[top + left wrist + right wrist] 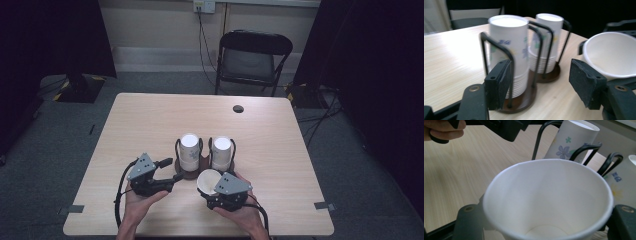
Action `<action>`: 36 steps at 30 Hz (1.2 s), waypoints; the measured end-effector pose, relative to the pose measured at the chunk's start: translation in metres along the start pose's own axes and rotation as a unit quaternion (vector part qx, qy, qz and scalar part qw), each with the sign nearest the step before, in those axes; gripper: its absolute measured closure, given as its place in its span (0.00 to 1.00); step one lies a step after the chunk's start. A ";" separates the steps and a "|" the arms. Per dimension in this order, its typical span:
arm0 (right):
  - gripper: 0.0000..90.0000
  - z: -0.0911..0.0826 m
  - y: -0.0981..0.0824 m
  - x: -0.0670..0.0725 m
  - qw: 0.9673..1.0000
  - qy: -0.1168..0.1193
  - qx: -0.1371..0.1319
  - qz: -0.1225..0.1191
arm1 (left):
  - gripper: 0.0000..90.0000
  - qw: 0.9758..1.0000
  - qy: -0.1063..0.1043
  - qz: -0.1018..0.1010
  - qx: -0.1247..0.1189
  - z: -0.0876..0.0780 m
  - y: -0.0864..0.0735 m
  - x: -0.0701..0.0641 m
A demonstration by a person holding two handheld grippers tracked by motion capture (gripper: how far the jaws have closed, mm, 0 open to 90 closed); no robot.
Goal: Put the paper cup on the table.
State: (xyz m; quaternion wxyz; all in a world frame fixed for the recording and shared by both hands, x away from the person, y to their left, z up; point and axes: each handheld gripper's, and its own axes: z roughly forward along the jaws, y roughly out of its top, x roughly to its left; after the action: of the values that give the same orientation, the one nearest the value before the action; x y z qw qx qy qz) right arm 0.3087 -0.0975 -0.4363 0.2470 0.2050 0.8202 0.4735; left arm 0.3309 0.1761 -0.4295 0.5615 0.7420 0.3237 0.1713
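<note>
Right tool (212, 183) of mine is clamped on a single paper cup (549, 202), tilted, just in front of two cup stacks (189, 150) in wire holders (499, 48) on the table (150, 120). Left tool (544, 82) stands apart, beside the left stack.

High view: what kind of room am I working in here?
Probably a lab or studio set up for recording, not a home: a bare wooden table on grey carpet, black curtains on both sides, and a folding chair below a wall socket.
</note>
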 end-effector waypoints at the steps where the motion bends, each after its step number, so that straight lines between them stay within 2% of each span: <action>1: 0.33 -0.001 -0.001 -0.002 1.000 0.003 -0.002 0.009 | 0.38 1.000 0.009 -0.009 0.001 -0.001 -0.003 0.002; 6: 0.33 -0.006 -0.004 -0.008 0.999 0.002 -0.007 0.033 | 0.33 0.999 0.038 -0.015 0.001 -0.003 -0.008 0.007; 7: 0.33 -0.007 -0.005 -0.009 0.999 0.001 -0.009 0.037 | 0.32 0.999 0.038 -0.015 0.001 -0.003 -0.008 0.007; 9: 0.33 -0.008 -0.006 -0.011 0.999 0.004 -0.007 0.047 | 0.31 0.998 0.057 -0.018 0.003 -0.006 -0.012 0.010; 12: 0.33 -0.008 -0.007 -0.013 0.998 0.004 -0.011 0.058 | 0.28 0.998 0.064 -0.026 -0.001 -0.008 -0.014 0.013; 14: 0.33 -0.009 -0.008 -0.015 0.998 0.003 -0.012 0.062 | 0.26 0.998 0.066 -0.024 -0.001 -0.008 -0.015 0.014; 18: 0.33 -0.014 -0.012 -0.018 0.997 -0.005 -0.018 0.074 | 0.21 0.997 0.073 -0.016 -0.016 -0.012 -0.022 0.019; 19: 0.33 -0.016 -0.013 -0.020 0.997 -0.008 -0.021 0.076 | 0.20 0.997 0.074 -0.019 -0.021 -0.013 -0.023 0.020; 21: 0.33 -0.019 -0.014 -0.022 0.996 -0.011 -0.023 0.080 | 0.19 0.996 0.082 -0.026 -0.017 -0.013 -0.026 0.023; 23: 0.33 -0.022 -0.015 -0.025 0.996 -0.016 -0.025 0.083 | 0.19 0.995 0.094 -0.026 -0.018 -0.013 -0.030 0.024; 25: 0.33 -0.024 -0.017 -0.028 0.996 -0.022 -0.030 0.087 | 0.19 0.995 0.092 -0.029 -0.015 -0.013 -0.035 0.026; 27: 0.33 -0.027 -0.018 -0.031 0.995 -0.027 -0.027 0.090 | 0.20 0.994 0.100 -0.040 -0.004 -0.012 -0.039 0.027; 30: 0.33 -0.033 -0.020 -0.036 0.994 -0.031 -0.032 0.099 | 0.22 0.994 0.104 -0.041 -0.007 -0.012 -0.047 0.028; 31: 0.33 -0.034 -0.021 -0.036 0.994 -0.034 -0.033 0.101 | 0.21 0.993 0.109 -0.038 -0.007 -0.012 -0.049 0.028; 34: 0.34 -0.039 -0.023 -0.041 0.993 -0.045 -0.035 0.106 | 0.19 0.990 0.136 -0.032 -0.016 -0.014 -0.055 0.026; 36: 0.34 -0.043 -0.025 -0.045 0.991 -0.055 -0.037 0.113 | 0.17 0.989 0.140 -0.039 -0.020 -0.014 -0.059 0.026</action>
State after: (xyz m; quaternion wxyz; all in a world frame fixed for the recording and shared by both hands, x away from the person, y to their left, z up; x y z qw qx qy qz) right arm 0.3161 -0.1634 -0.4300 0.2436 0.3132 0.7590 0.5163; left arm 0.3237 0.2132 -0.4840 0.5318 0.6861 0.4243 0.2578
